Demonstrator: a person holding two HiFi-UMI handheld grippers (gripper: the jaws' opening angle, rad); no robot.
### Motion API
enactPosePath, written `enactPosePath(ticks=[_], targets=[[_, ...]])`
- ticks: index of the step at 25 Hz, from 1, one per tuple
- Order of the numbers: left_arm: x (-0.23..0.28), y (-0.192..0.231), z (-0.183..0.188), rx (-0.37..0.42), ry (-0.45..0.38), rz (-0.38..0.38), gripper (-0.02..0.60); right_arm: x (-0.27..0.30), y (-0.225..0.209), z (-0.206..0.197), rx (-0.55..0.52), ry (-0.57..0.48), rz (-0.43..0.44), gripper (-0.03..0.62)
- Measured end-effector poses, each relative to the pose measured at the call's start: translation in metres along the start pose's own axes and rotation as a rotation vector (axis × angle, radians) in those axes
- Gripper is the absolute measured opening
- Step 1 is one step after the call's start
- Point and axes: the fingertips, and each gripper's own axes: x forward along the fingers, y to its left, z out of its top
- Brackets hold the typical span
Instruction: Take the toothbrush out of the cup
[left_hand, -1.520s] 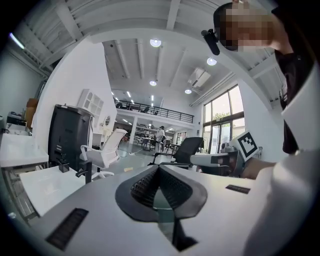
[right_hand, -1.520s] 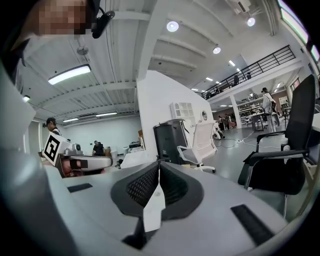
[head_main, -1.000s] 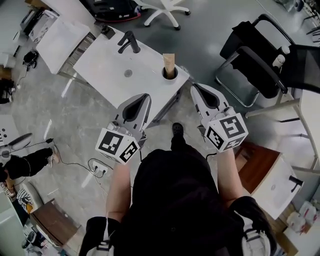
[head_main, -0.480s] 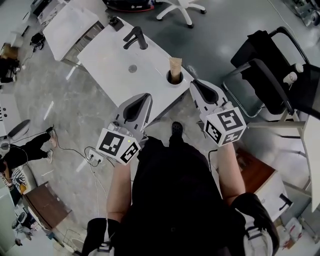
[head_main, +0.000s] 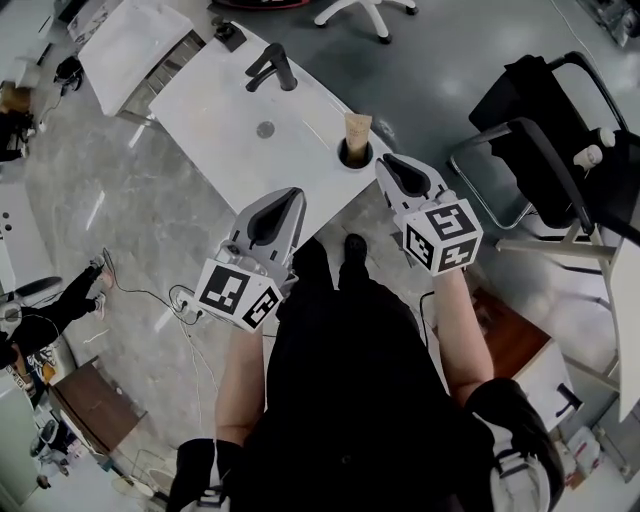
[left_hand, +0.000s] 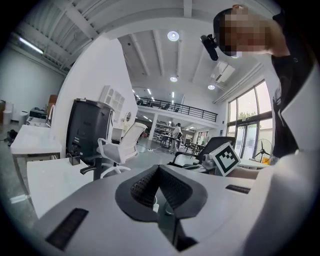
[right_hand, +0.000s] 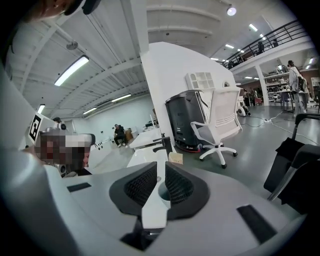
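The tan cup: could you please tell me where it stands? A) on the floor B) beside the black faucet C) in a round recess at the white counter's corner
C: the tan cup sits in the recess at a corner of the counter, apart from the faucet.

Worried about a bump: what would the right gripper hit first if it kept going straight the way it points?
Probably the white counter beside the cup, though depth is unclear. The right gripper has just been opening its jaws, nothing between them.
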Motion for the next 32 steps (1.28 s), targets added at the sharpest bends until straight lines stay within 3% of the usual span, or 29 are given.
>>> enactPosePath(ticks=[12,32], targets=[[0.026,0.015,-0.007,-0.016,0.055,-0.077,0.014,0.046,-0.025,-0.017,0.025,0.076,-0.048,0.151],[0.028,0.036,-0.019,-0.041,0.109,-0.089,0.014,0.099,-0.043,-0.036,0.055,0.138,-0.082,0.178]])
